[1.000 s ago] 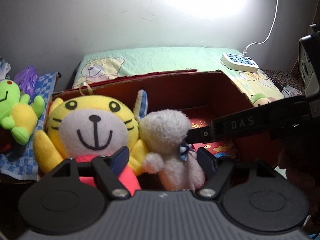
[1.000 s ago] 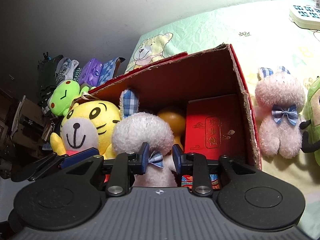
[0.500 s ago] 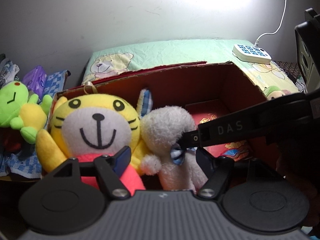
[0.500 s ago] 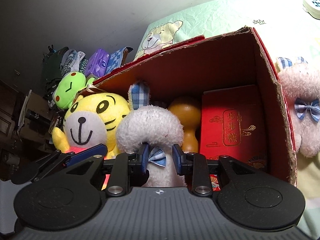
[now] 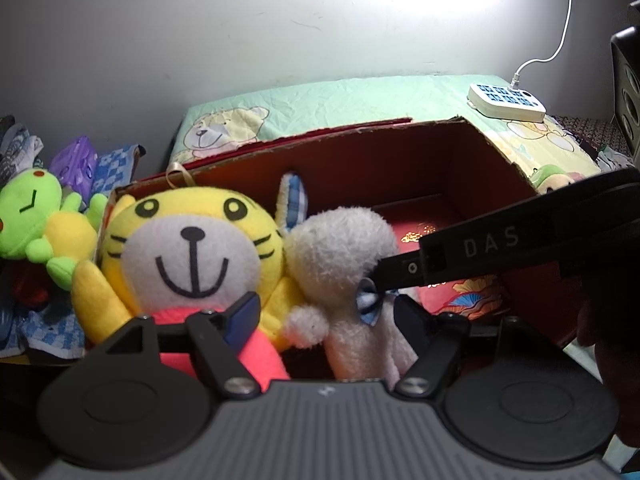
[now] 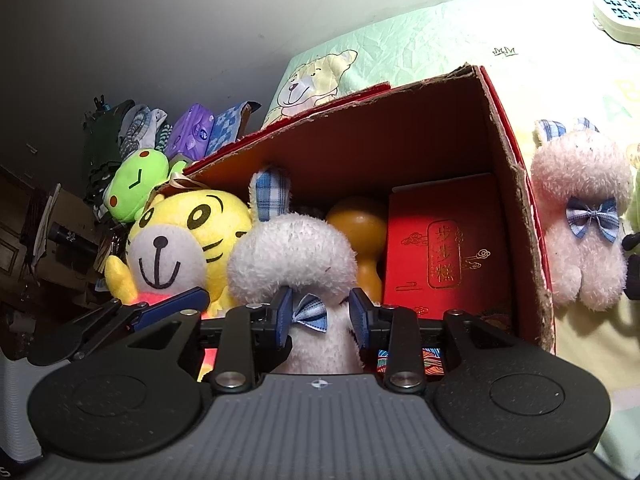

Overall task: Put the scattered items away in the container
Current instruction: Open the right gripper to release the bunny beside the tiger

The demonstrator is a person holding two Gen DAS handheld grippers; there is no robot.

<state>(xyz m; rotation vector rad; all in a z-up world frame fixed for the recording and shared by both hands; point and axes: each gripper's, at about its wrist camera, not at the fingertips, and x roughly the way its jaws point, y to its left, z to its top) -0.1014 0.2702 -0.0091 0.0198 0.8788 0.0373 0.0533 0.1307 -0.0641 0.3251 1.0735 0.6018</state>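
A red cardboard box (image 6: 516, 184) (image 5: 496, 152) stands on the bed and holds a yellow tiger plush (image 6: 176, 248) (image 5: 188, 248), a white bunny plush (image 6: 296, 264) (image 5: 340, 248), an orange gourd (image 6: 356, 232) and a red gift box (image 6: 444, 248). My right gripper (image 6: 320, 316) is shut on the white bunny's neck at its blue bow, inside the box. My left gripper (image 5: 328, 312) is open in front of the tiger and the bunny, holding nothing. The right gripper's finger (image 5: 404, 268) shows in the left wrist view at the bunny's neck.
A pink bunny plush (image 6: 580, 216) with a blue bow sits on the bed right of the box. A green frog plush (image 5: 36, 220) (image 6: 136, 184) lies left of the box among cloths. A white power strip (image 5: 506, 100) lies at the back right.
The right gripper has stayed shut on the white bunny, which has settled slightly lower in the box beside the tiger. The left gripper has stayed open and moved in slightly.
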